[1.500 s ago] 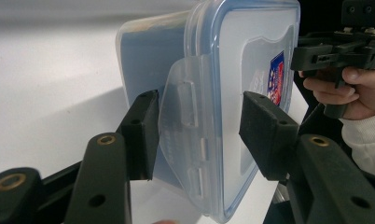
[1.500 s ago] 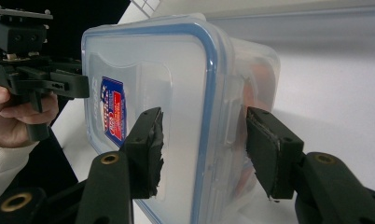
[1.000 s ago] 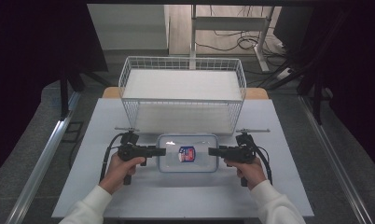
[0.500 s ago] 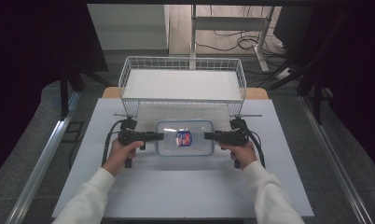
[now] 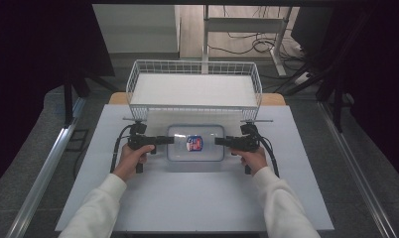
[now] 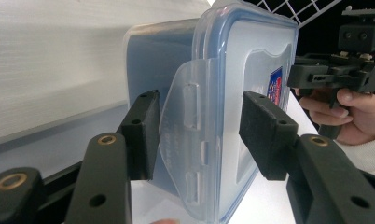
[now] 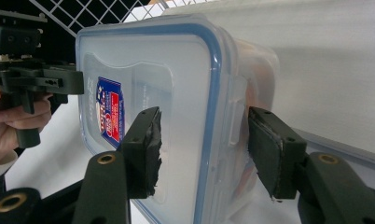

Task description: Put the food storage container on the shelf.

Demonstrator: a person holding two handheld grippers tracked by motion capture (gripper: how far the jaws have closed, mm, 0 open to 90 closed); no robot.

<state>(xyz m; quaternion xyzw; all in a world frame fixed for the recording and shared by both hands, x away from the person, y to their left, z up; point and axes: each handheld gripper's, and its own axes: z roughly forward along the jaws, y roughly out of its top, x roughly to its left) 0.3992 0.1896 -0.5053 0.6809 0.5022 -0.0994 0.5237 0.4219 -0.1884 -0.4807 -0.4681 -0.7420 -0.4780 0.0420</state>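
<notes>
Two hands come in from the near edge of the white table (image 5: 197,198), each with a black gripper pointed inward at a clear plastic container (image 5: 195,142) lying between them. The left gripper (image 5: 164,140) straddles the container's left end; in the left gripper view its jaws sit on either side of the side latch flap (image 6: 188,140), one pad (image 6: 146,133) against the flap, the other (image 6: 265,135) just clear of the lid, so a firm pinch cannot be told. The right gripper (image 5: 222,141) clamps the right end, pads (image 7: 143,151) pressed on lid and underside. A red and blue label (image 5: 194,143) marks the lid. Just beyond stands a white wire basket (image 5: 195,74), well behind the container's far edge
</notes>
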